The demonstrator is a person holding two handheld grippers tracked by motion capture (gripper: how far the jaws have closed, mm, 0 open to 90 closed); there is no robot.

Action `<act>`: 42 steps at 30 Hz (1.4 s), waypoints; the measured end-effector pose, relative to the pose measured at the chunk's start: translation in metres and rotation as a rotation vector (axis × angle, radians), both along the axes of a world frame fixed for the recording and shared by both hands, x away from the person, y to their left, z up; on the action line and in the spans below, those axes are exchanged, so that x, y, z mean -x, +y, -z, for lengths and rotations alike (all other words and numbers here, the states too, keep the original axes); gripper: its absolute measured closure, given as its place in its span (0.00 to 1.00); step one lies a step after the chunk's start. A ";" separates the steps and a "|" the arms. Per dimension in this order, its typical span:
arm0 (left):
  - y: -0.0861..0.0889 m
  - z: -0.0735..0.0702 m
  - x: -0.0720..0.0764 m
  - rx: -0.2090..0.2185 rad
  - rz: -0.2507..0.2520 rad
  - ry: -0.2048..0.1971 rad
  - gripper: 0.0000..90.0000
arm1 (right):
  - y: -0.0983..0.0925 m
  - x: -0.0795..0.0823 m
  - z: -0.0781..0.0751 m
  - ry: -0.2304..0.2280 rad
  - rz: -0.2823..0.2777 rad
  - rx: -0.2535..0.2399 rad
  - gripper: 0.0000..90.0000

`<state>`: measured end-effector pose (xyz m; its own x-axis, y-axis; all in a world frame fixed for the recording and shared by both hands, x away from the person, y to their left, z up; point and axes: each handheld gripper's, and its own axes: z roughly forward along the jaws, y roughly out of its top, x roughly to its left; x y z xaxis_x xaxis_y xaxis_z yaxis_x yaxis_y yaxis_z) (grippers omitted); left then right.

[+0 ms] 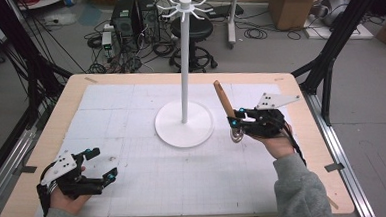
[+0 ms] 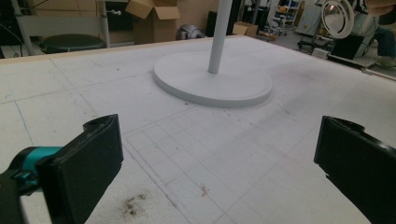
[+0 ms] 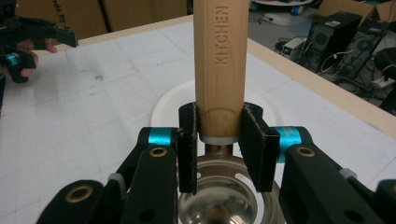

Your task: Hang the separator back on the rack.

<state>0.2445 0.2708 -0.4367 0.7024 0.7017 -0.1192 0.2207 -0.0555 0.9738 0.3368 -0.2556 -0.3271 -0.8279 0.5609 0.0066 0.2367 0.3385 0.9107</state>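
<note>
A utensil with a wooden handle [image 1: 224,99] and a round metal head [image 1: 237,134] is clamped in my right gripper [image 1: 235,120], right of the white stand. The handle [image 3: 219,60], stamped KITCHEN, rises between the two pads [image 3: 254,140], which press on its lower end just above the perforated metal head [image 3: 217,200]. My right gripper [image 3: 219,135] is shut on it. My left gripper [image 1: 103,165] rests at the table's near left corner, its jaws wide apart with nothing between them. In the left gripper view my left gripper [image 2: 217,144] faces the stand's base [image 2: 212,86], with the shiny head [image 2: 337,16] far off at upper right.
A white hook stand [image 1: 184,64] with a round base [image 1: 184,124] rises from the middle of the white gridded mat [image 1: 131,111]. The wooden table edge [image 1: 312,127] runs close to my right hand. Beyond the table are computers, cables, a stool and cardboard boxes.
</note>
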 end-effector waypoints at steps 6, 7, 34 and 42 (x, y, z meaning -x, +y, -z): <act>0.000 0.000 0.000 -0.003 -0.001 0.000 0.02 | -0.001 0.000 -0.007 -0.023 0.006 -0.031 0.77; 0.000 0.000 0.000 -0.004 -0.001 0.001 0.02 | -0.001 0.000 -0.008 -0.024 0.005 -0.037 0.77; 0.000 0.001 -0.002 -0.005 0.003 0.004 0.02 | 0.012 -0.005 -0.045 -0.091 0.020 -0.089 0.77; -0.001 0.000 -0.001 -0.006 0.006 0.005 0.02 | 0.014 -0.006 -0.058 -0.102 0.020 -0.110 0.77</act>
<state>0.2452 0.2700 -0.4371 0.7061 0.6982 -0.1181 0.2250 -0.0631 0.9723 0.3428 -0.2412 -0.2691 -0.8158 0.5781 -0.0148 0.1467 0.2316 0.9617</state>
